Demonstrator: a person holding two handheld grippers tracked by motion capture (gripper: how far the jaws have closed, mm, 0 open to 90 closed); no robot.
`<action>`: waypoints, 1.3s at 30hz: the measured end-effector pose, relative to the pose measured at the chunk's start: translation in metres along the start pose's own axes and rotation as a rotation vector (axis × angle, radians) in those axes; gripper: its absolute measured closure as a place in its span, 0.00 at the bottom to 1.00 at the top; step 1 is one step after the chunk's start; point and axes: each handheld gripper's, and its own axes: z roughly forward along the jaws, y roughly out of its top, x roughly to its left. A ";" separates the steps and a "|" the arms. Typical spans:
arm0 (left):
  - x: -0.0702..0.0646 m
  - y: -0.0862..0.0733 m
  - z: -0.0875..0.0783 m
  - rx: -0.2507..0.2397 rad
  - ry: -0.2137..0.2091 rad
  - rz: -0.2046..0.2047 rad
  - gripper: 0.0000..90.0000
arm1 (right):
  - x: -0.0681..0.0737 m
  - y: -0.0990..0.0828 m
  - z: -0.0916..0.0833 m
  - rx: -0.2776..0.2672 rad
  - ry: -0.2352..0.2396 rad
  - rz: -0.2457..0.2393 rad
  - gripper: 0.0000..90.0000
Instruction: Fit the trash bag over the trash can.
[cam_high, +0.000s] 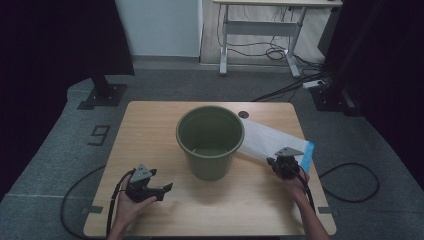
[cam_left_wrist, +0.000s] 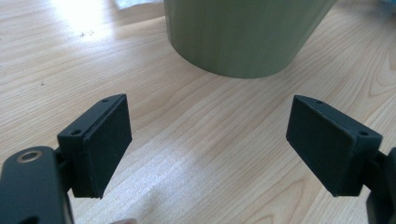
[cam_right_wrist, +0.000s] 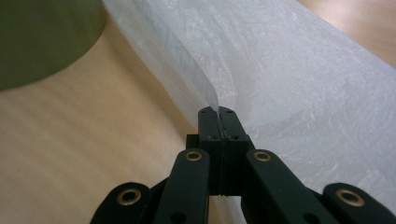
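High view: one green bin (cam_high: 210, 141) upright mid-table, taken here as the landmark; one white plastic bag (cam_high: 265, 141) lying flat to the right of the bin, near end touching the bin's rim, far end edged in blue and pinched by the right gripper (cam_high: 283, 165); left gripper (cam_high: 149, 186) resting low to the left of the bin, well apart from it; one wooden table (cam_high: 150, 120) under all. Left gripper view: jaws spread wide with nothing between, pointed at the bin's (cam_left_wrist: 243, 35) lower wall, bare table (cam_left_wrist: 196, 140) below. Right gripper view: jaws clamped tight on a thin fold of the bag (cam_right_wrist: 280, 70), film rising in a crease from the fingertips (cam_right_wrist: 217, 114), bin (cam_right_wrist: 42, 37) off to the left. Judged thin, light, limp and slippery; likely to sag, cling and slide out of a shallow pinch, so best taken at the open edge with a deep bite, second hold on the opposite lip for spreading over the bin's rim. Count: one bin, one bag, two grippers.
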 end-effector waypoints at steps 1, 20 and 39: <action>0.001 0.000 0.000 -0.002 -0.003 -0.003 0.16 | 0.000 0.000 0.000 0.000 0.000 0.000 0.99; 0.005 0.008 0.011 0.017 0.009 0.022 0.16 | 0.001 -0.071 -0.074 -0.036 0.005 0.084 0.99; 0.004 0.004 0.007 0.008 0.018 0.003 0.16 | 0.039 -0.005 -0.025 -0.080 0.027 0.000 0.47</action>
